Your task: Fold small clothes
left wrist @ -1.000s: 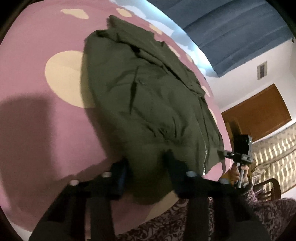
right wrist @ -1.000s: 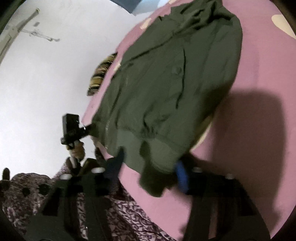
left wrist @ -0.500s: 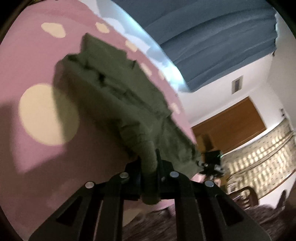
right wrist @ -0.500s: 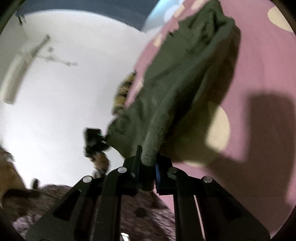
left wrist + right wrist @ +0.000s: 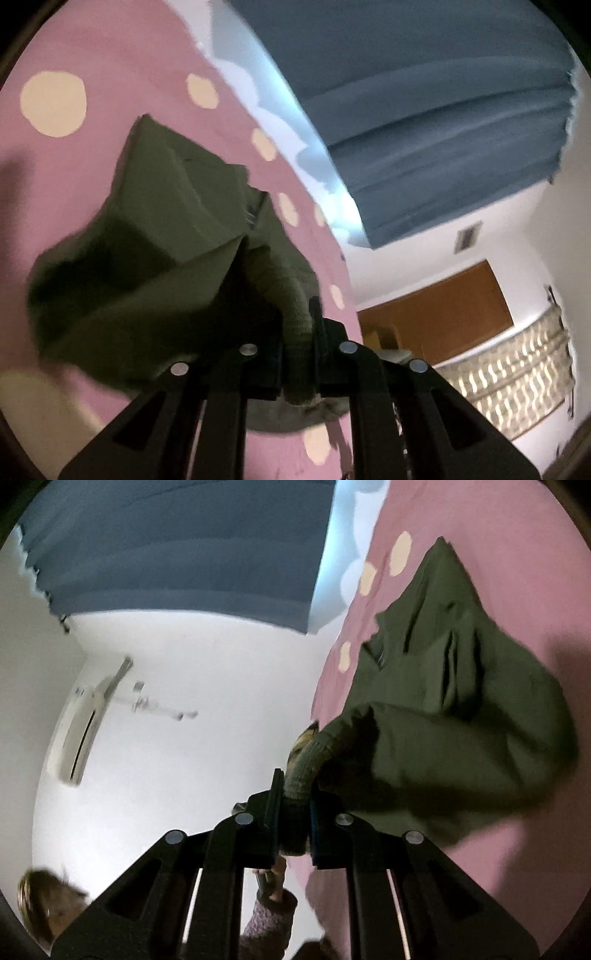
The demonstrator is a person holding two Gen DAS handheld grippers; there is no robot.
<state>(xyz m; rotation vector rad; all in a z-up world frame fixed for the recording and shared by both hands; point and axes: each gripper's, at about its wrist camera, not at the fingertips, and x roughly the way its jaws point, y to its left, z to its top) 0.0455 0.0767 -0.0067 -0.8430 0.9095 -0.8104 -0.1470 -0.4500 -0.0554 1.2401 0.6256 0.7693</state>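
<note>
A small olive-green jacket (image 5: 155, 236) lies on a pink bed sheet with cream dots (image 5: 92, 44). Its ribbed hem is lifted and folded over toward the far end. My left gripper (image 5: 297, 332) is shut on the ribbed hem, which bunches between the fingers. In the right wrist view the same jacket (image 5: 461, 709) hangs from my right gripper (image 5: 295, 805), which is shut on another part of the ribbed hem. The person's other hand and knitted sleeve (image 5: 271, 904) show below the right gripper.
A blue curtain (image 5: 424, 110) hangs behind the bed. A brown wooden door (image 5: 443, 310) and a patterned curtain (image 5: 517, 369) stand at the right. White wall with an air conditioner (image 5: 85, 731) fills the left of the right wrist view.
Both grippers closed on the jacket's hem, then lifted it and carried it forward over the jacket body. The jacket went from flat to folded over. Both cameras tilted upward.
</note>
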